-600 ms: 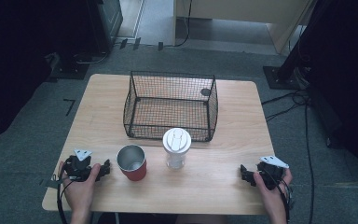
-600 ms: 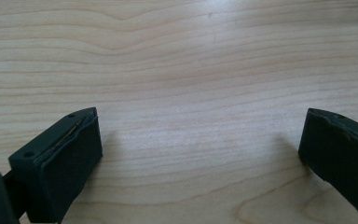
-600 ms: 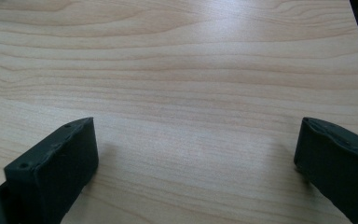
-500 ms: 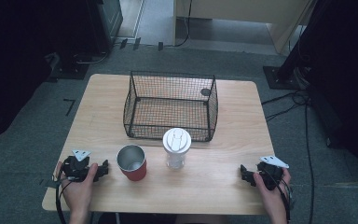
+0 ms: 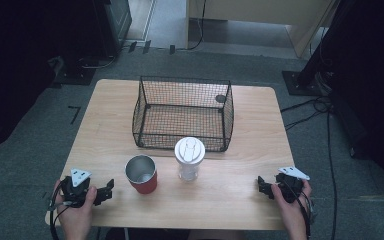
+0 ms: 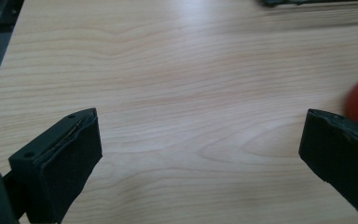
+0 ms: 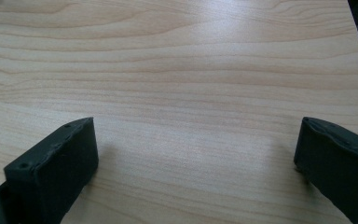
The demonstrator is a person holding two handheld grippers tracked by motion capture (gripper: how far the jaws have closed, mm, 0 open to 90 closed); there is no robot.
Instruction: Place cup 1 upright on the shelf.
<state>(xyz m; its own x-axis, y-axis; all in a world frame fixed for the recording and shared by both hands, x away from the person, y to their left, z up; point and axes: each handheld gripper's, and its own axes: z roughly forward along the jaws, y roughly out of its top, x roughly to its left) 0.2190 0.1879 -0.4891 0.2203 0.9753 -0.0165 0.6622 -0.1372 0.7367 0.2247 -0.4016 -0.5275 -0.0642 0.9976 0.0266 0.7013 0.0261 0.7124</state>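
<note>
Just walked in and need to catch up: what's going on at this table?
A person rests a gripper in each hand at the near edge of the wooden table. The left gripper and right gripper both have their jaws open and hold nothing. Between them stand a red cup and a clear cup with a white lid, before a black wire basket.

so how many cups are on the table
2. A red cup with a metal inside stands open near the left gripper. A clear cup with a white lid stands just right of it, in front of the wire basket.
</note>
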